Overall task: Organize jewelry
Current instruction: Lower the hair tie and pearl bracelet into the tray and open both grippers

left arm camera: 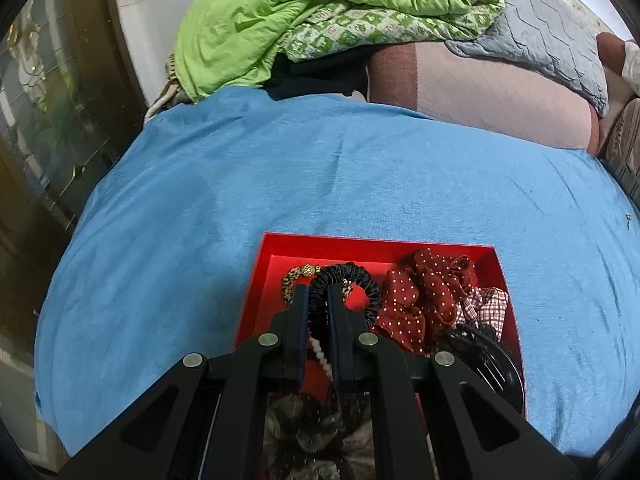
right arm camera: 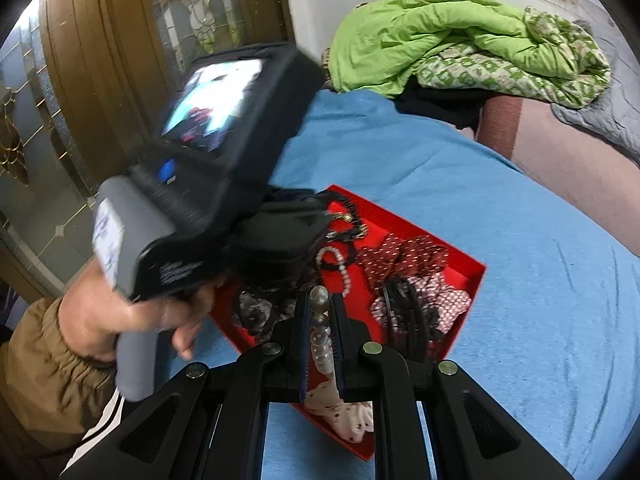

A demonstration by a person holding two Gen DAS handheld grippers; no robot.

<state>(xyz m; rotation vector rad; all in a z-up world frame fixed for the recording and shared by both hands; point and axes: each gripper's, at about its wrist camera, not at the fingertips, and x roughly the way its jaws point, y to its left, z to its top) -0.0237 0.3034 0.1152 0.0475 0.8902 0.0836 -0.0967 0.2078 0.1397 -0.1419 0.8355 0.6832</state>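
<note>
Left gripper (left arm camera: 319, 300) pinches black scrunchie (left arm camera: 348, 280) over red box (left arm camera: 276, 248) on blue bed cover (left arm camera: 200, 220). Right gripper (right arm camera: 320, 312) clamps pearl strand (right arm camera: 321, 328) above same box, polka-dot scrunchie (left arm camera: 420, 300) inside.

A red box (left arm camera: 280, 248) lies open on the blue cloth, right under both tools. A black ruffled scrunchie (left arm camera: 360, 280) is pinched between the left tool's fingers, looping out past the tips. Beyond it peeks a leopard-print scrunchie (left arm camera: 298, 274); to its right sit a dark red dotted scrunchie (left arm camera: 420, 300) and a checked one (left arm camera: 486, 306). A strand of large pearl beads (right arm camera: 320, 328) stands clamped between the right tool's fingers; a smaller pearl bracelet (right arm camera: 340, 264) lies just ahead.
</note>
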